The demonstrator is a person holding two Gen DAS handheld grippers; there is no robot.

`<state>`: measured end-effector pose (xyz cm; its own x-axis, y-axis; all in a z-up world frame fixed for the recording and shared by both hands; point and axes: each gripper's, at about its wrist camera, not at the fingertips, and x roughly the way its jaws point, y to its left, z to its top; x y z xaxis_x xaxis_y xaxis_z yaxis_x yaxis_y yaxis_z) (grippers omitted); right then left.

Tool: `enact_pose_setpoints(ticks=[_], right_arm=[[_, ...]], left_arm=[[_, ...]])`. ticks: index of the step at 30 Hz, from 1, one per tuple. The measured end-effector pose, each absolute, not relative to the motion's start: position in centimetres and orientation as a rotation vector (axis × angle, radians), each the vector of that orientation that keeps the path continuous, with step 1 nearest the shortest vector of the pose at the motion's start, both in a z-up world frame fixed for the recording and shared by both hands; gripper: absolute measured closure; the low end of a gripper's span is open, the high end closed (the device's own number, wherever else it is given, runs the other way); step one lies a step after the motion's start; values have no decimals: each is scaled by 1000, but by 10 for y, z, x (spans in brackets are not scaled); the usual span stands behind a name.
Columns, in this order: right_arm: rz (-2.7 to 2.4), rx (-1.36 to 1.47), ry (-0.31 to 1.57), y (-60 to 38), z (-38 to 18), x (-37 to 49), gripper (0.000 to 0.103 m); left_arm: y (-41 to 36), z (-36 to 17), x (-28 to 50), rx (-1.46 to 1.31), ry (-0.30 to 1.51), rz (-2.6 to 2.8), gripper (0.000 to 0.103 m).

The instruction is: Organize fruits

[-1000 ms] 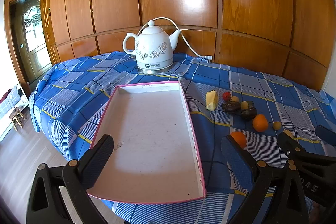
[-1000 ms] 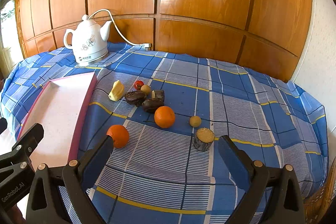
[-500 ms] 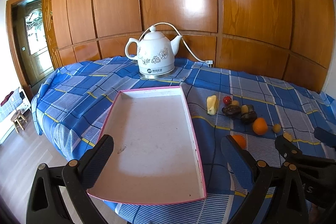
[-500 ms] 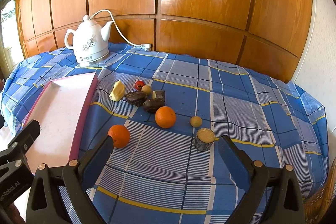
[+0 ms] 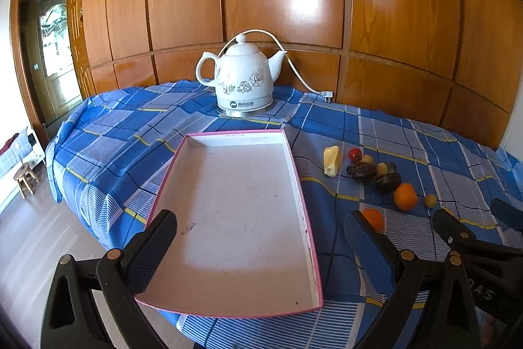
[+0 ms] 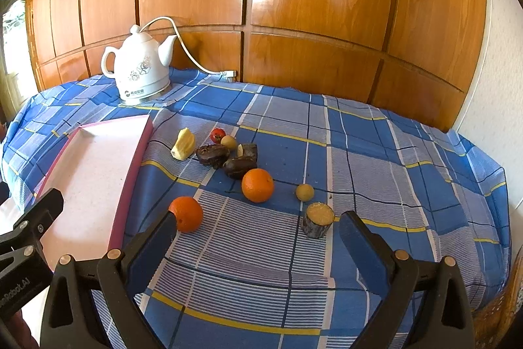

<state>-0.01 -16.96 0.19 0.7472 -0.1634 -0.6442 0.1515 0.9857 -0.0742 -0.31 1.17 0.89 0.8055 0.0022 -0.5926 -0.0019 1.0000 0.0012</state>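
Observation:
A pink-rimmed white tray (image 5: pixel 302 182) lies empty on the blue checked tablecloth; it also shows in the right wrist view (image 6: pixel 139 146). Right of it lie loose fruits: two oranges (image 6: pixel 185 214) (image 6: pixel 257 184), a yellow wedge (image 6: pixel 183 143), a red tomato (image 6: pixel 217 134), dark brown pieces (image 6: pixel 213 153), a small yellow ball (image 6: pixel 304 192) and a cut stump-like piece (image 6: pixel 317 218). My left gripper (image 5: pixel 258 237) is open and empty above the tray's near end. My right gripper (image 6: pixel 256 242) is open and empty, in front of the fruits, apart from them.
A white electric kettle (image 5: pixel 243 80) with a cord stands at the table's back by the wooden wall panels. The table's left edge (image 5: pixel 70 182) drops to the floor, where a small stool (image 5: pixel 26 177) stands. A door (image 5: pixel 52 54) is at far left.
Both grippers have pulled back and risen slightly, so the tray and fruits look a little farther away. Nothing on the table has moved.

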Motion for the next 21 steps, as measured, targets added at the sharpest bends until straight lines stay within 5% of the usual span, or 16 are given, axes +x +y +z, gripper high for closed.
enact_pose_setpoints(ticks=[21], right_arm=[[-176, -25, 675, -172, 6, -1, 2]], left_arm=[[3, 3, 2, 13, 669, -36, 0]])
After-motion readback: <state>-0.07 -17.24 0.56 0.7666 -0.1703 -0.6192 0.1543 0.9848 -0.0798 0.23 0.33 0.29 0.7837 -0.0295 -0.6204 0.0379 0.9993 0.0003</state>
